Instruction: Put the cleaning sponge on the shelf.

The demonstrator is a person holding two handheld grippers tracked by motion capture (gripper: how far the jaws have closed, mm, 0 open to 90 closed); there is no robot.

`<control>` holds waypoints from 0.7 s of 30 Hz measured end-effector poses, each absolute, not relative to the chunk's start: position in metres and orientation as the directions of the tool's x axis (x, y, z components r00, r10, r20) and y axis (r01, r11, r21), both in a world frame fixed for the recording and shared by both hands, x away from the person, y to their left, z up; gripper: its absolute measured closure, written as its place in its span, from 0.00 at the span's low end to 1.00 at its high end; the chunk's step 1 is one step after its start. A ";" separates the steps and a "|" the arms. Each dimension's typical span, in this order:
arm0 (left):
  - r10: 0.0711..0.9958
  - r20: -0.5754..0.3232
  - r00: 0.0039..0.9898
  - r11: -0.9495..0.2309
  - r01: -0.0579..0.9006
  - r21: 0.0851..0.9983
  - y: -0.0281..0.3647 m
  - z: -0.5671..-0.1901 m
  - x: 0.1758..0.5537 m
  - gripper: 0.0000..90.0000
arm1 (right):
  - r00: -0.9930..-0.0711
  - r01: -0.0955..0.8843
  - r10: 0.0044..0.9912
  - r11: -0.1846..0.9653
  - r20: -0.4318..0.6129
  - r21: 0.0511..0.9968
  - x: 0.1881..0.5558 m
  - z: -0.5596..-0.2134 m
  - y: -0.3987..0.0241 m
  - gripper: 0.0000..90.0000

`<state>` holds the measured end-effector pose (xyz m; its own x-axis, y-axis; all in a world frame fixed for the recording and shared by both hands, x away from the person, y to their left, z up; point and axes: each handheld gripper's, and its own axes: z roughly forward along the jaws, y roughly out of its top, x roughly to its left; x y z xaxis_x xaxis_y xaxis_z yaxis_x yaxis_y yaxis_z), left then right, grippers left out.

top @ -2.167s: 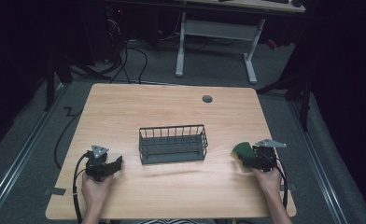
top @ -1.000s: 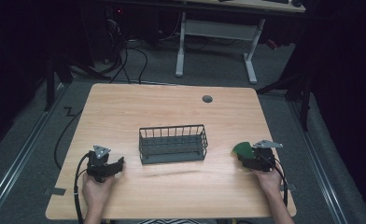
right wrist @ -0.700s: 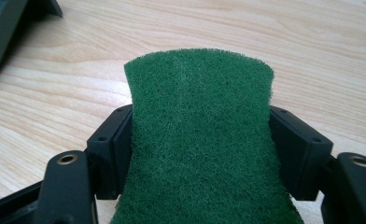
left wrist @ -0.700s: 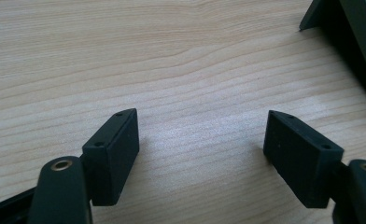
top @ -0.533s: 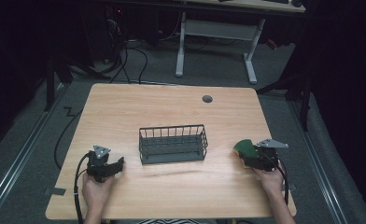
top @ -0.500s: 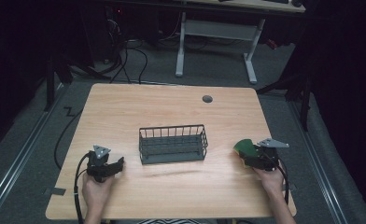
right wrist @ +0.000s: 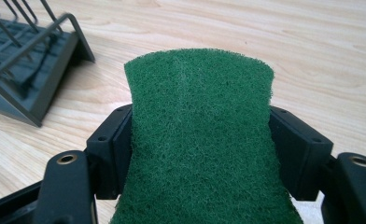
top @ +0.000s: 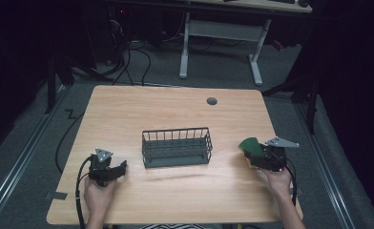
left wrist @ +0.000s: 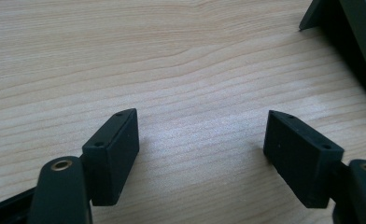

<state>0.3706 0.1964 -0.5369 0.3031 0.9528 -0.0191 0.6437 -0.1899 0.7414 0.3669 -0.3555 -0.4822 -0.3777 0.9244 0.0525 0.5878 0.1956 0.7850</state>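
A: Near edge first. Status of the left gripper?

B: Resting low at the near left of the pale wooden table, jaws spread wide with bare tabletop between them. Idle, holding nothing.

A: And the right gripper?

B: Near right, held just above the table. Its jaws pinch a dark green, fibrous scouring pad from both sides; the pad stands up between them and bows slightly.

A: Further in?

B: A dark grey wire basket with a solid base sits mid-table, to the left of the pad and apart from it. Nothing visible inside. Beyond it, a small grey round cap near the far edge.

A: Step in hand?

B: Judged: pad grasped and lifted, transport to the basket pending. Next move calls for carrying it left, clearing the basket's rim, then parting the jaws over the base.
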 end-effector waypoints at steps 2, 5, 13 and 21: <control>0.953 -0.019 0.303 -0.190 0.644 0.741 0.196 -0.537 0.371 0.30 | -0.383 0.584 0.922 0.198 0.052 0.787 0.367 -0.478 -0.354 0.34; 0.952 -0.019 0.304 -0.191 0.644 0.741 0.196 -0.537 0.370 0.30 | -0.399 0.577 0.915 0.204 0.055 0.791 0.369 -0.473 -0.351 0.34; 0.952 -0.019 0.304 -0.190 0.644 0.741 0.196 -0.537 0.370 0.30 | -0.440 0.544 0.896 0.212 0.061 0.812 0.369 -0.455 -0.337 0.34; 0.953 -0.019 0.304 -0.190 0.643 0.741 0.196 -0.537 0.370 0.30 | -0.491 0.505 0.870 0.250 0.037 0.826 0.376 -0.440 -0.320 0.34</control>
